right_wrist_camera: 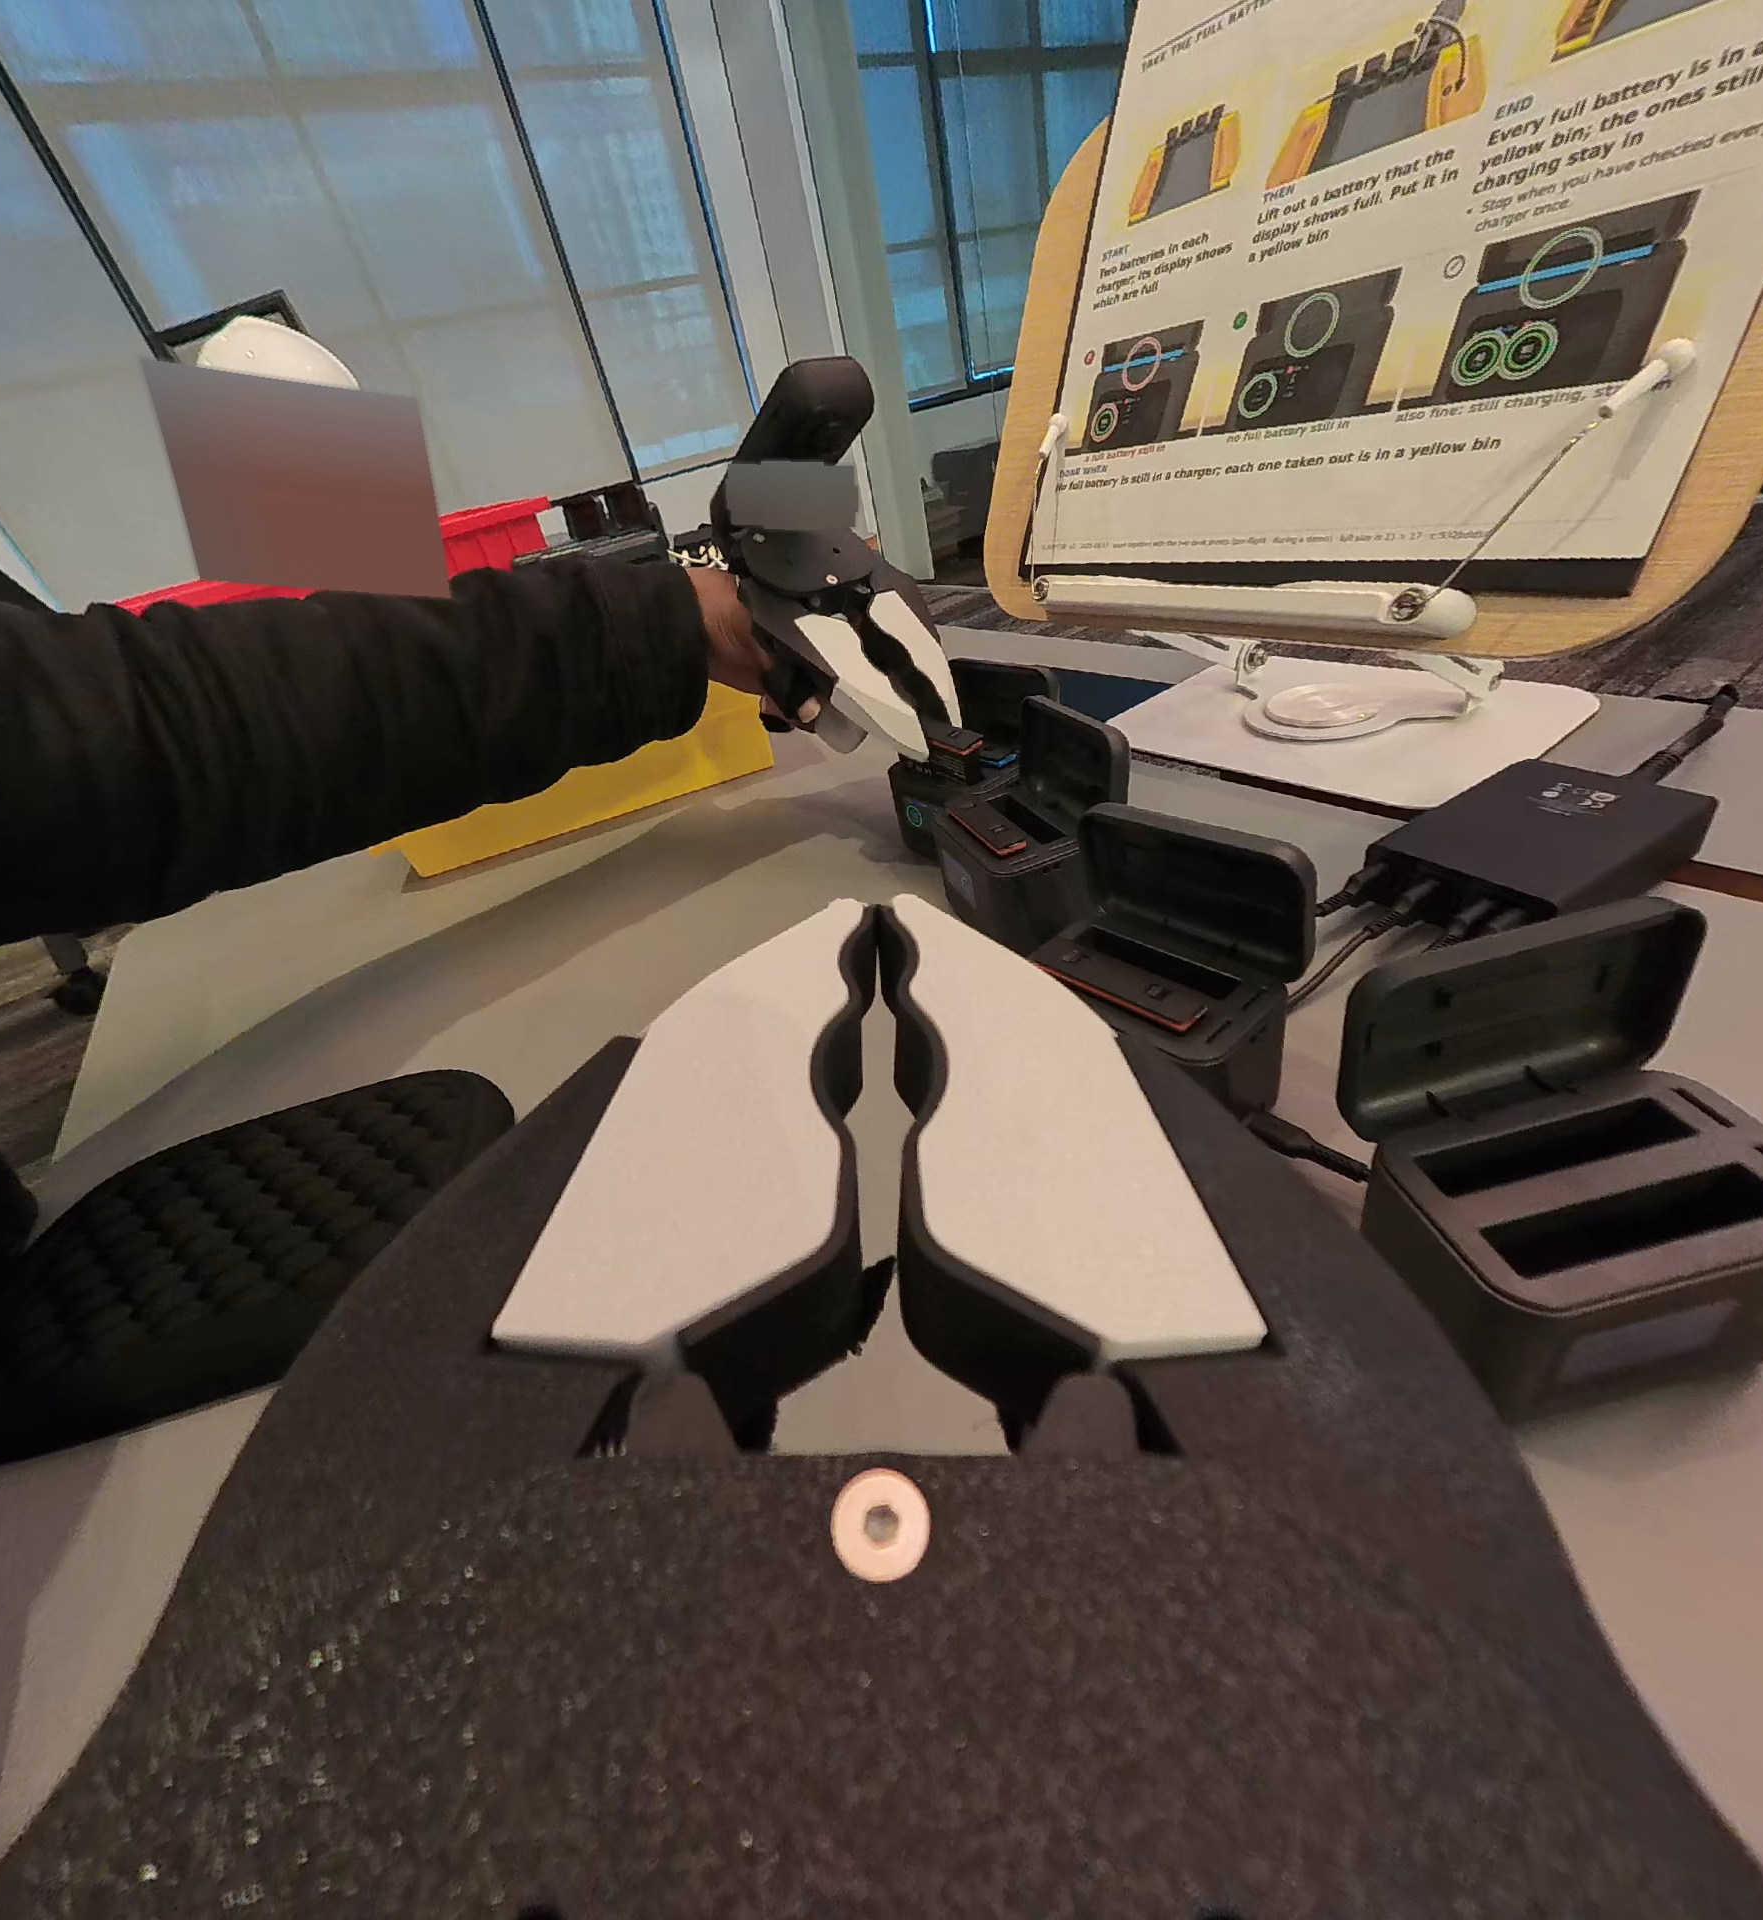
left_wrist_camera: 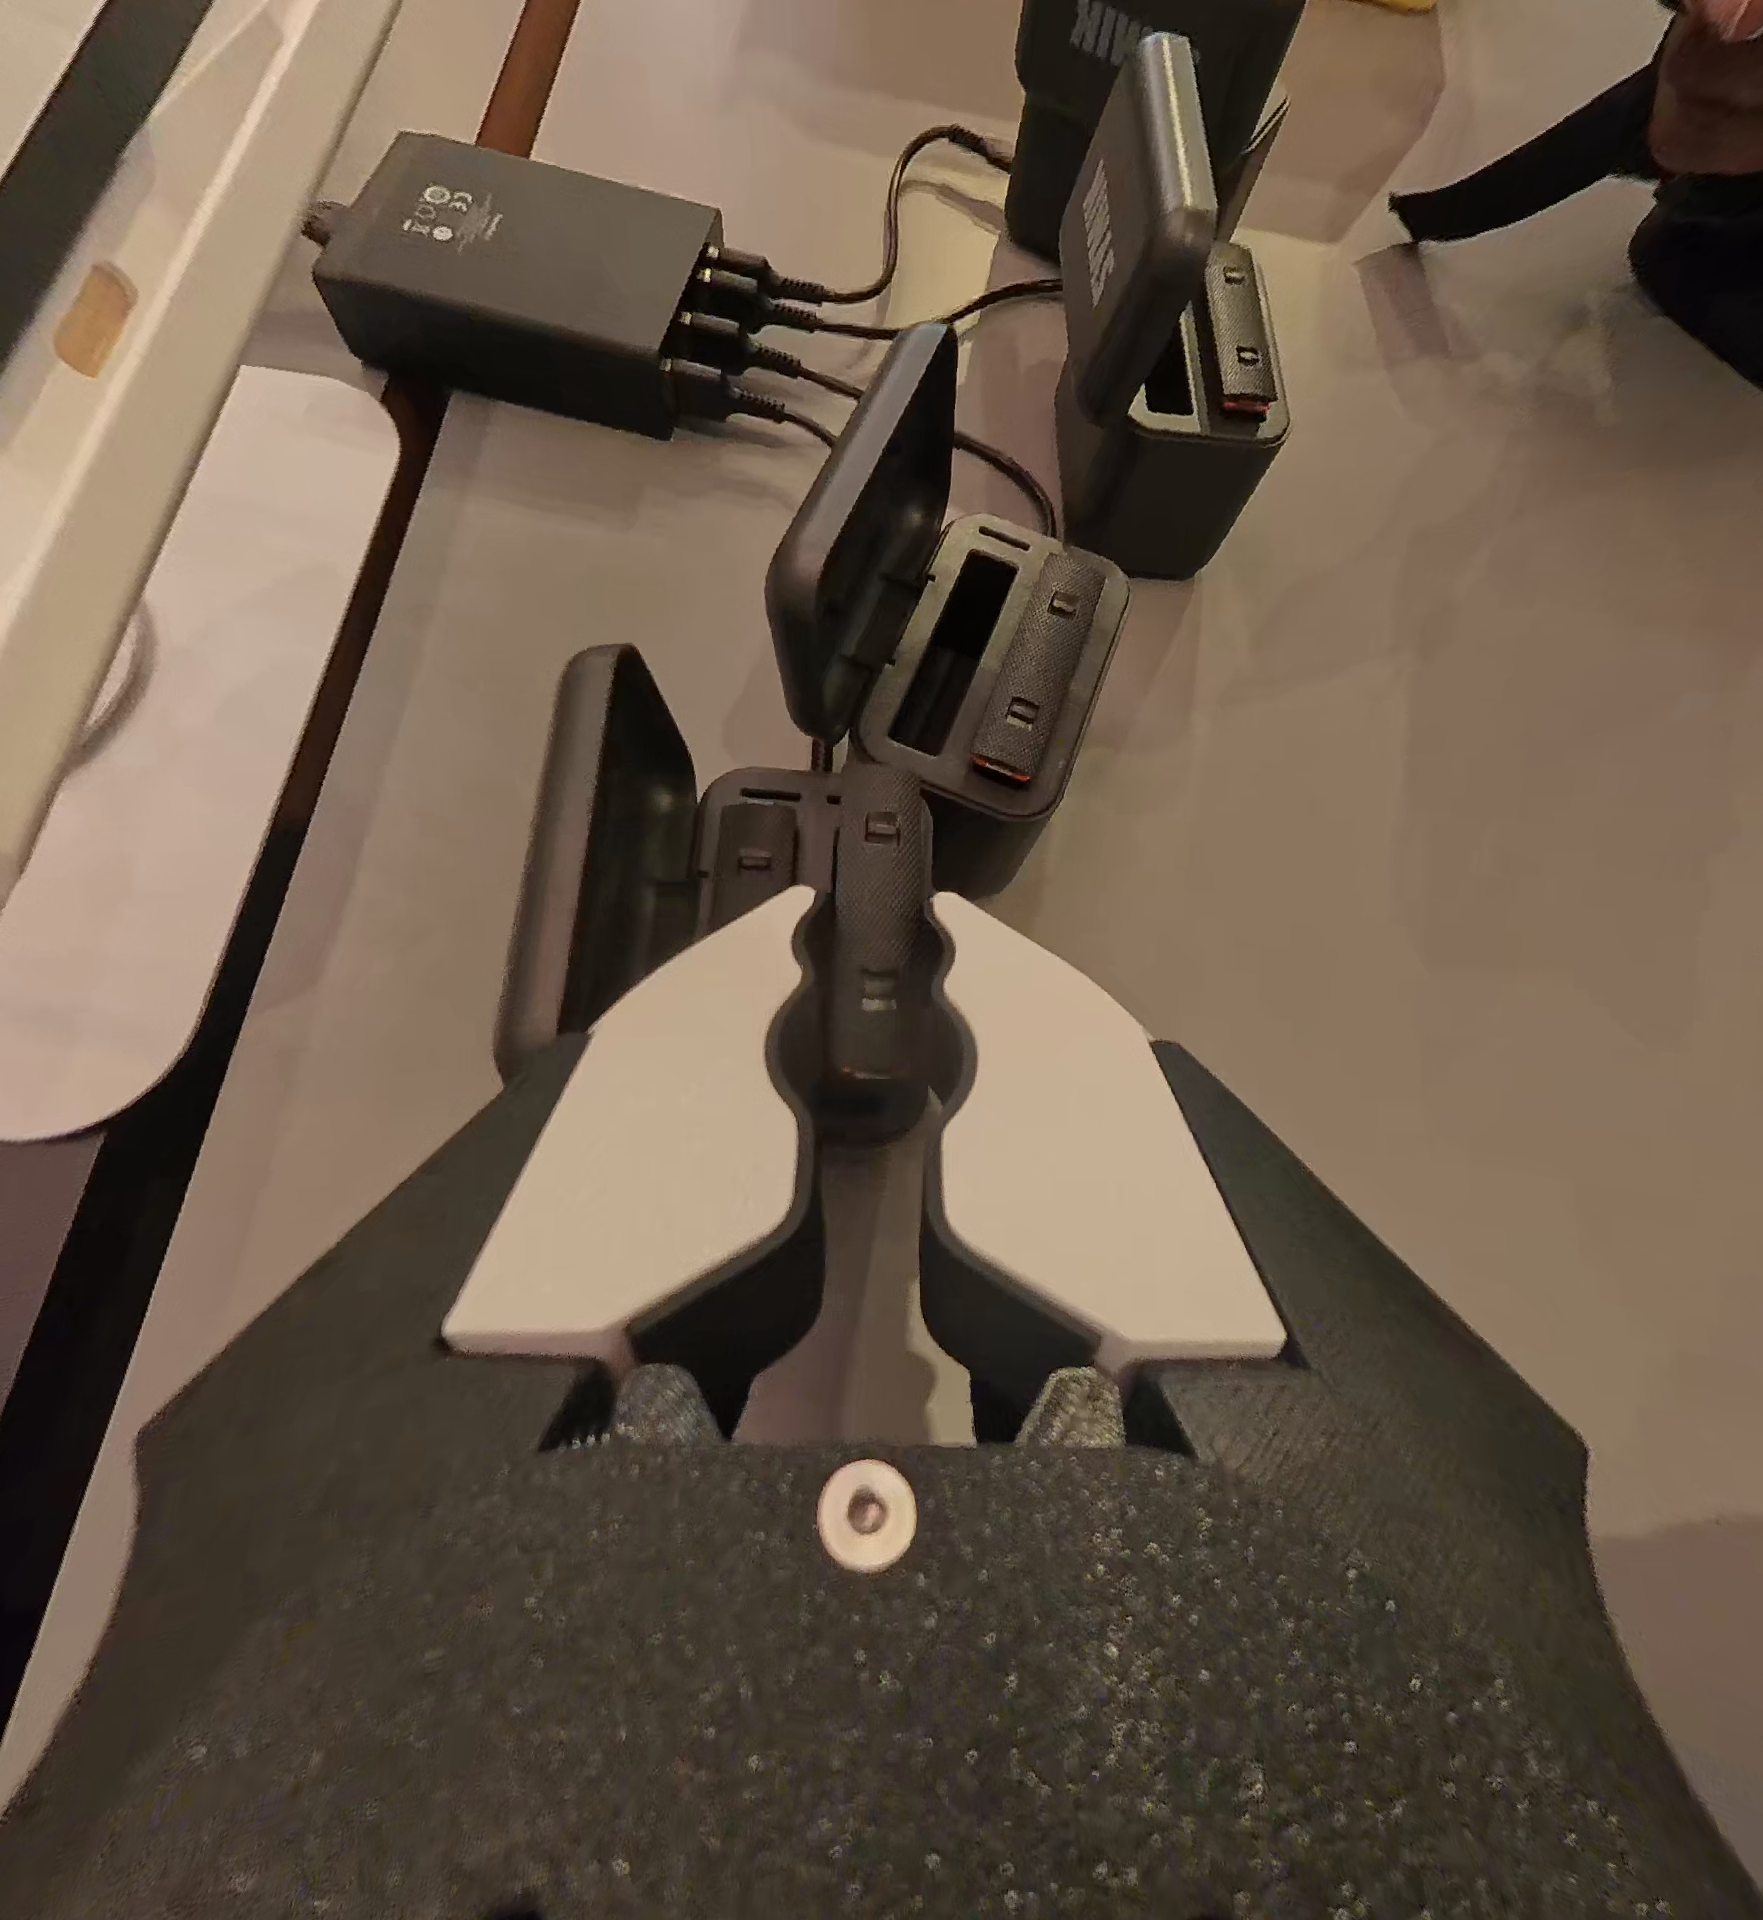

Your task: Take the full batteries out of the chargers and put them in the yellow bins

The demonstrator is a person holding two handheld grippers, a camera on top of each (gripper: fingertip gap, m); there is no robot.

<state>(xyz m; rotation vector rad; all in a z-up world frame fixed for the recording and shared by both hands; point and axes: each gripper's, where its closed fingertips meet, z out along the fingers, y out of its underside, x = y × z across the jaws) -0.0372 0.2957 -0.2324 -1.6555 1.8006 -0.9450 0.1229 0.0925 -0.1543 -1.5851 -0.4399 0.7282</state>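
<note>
Altogether four chargers (right_wrist_camera: 1147, 940), left gripper (left_wrist_camera: 875, 914) clamping one battery (left_wrist_camera: 877, 935)

hand-held gripper (right_wrist_camera: 875, 920): black speckled body | white fingers | black sleeve (right_wrist_camera: 285, 727)

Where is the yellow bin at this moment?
Right wrist view only: the yellow bin sits on the table at left centre, beneath the person's sleeve, left of the charger row's far end.
</note>
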